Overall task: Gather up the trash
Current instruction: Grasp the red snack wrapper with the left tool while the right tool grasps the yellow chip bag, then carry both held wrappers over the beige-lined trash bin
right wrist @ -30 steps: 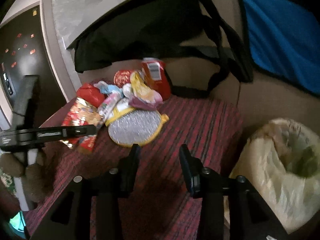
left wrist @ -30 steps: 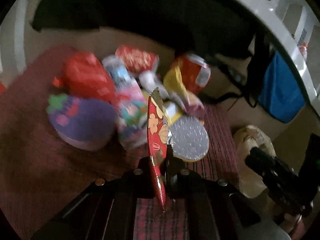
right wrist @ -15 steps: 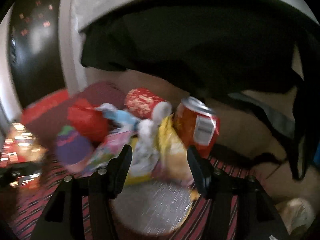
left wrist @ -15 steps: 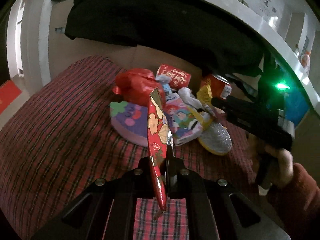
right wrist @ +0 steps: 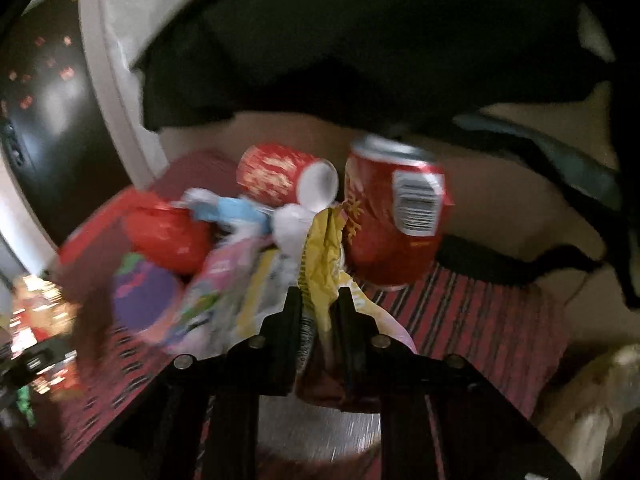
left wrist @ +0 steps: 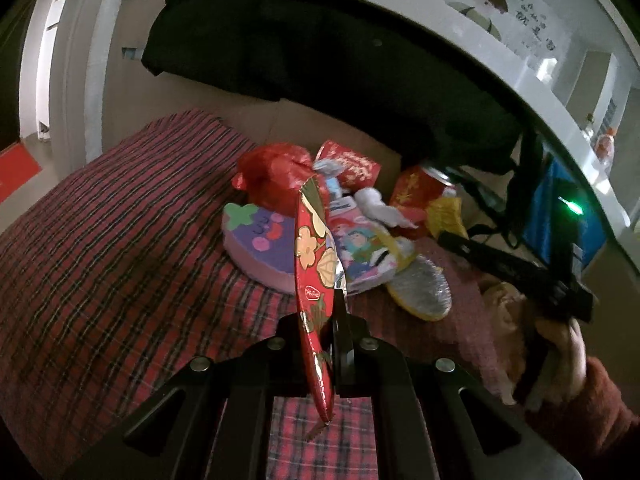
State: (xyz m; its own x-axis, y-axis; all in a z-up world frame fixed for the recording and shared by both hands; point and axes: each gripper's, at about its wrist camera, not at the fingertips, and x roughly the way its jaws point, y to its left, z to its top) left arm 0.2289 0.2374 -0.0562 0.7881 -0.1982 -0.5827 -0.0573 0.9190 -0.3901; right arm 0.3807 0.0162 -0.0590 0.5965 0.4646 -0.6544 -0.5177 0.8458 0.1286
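Observation:
My left gripper (left wrist: 320, 312) is shut on a flat red flowered wrapper (left wrist: 314, 264) and holds it upright above the red plaid cloth (left wrist: 120, 264). Beyond it lies a trash pile: a red bag (left wrist: 276, 176), a purple heart-shaped box (left wrist: 256, 248), a cartoon packet (left wrist: 360, 256), a red can (left wrist: 420, 188) and a round foil disc (left wrist: 424, 292). My right gripper (right wrist: 320, 304) has closed on a crumpled yellow wrapper (right wrist: 324, 256) in the pile, just left of the red can (right wrist: 392, 216). That gripper also shows at the right in the left wrist view (left wrist: 516, 268).
A red paper cup (right wrist: 284, 176) lies on its side behind the pile. A pale plastic trash bag (right wrist: 592, 408) sits low at the right past the cloth's edge. Dark clothing (left wrist: 320, 52) hangs behind, and a blue bag (left wrist: 560, 216) at the far right.
My right gripper has moved forward into the pile and its jaws have closed from wide open onto the yellow wrapper. My left gripper has drawn back with the red wrapper.

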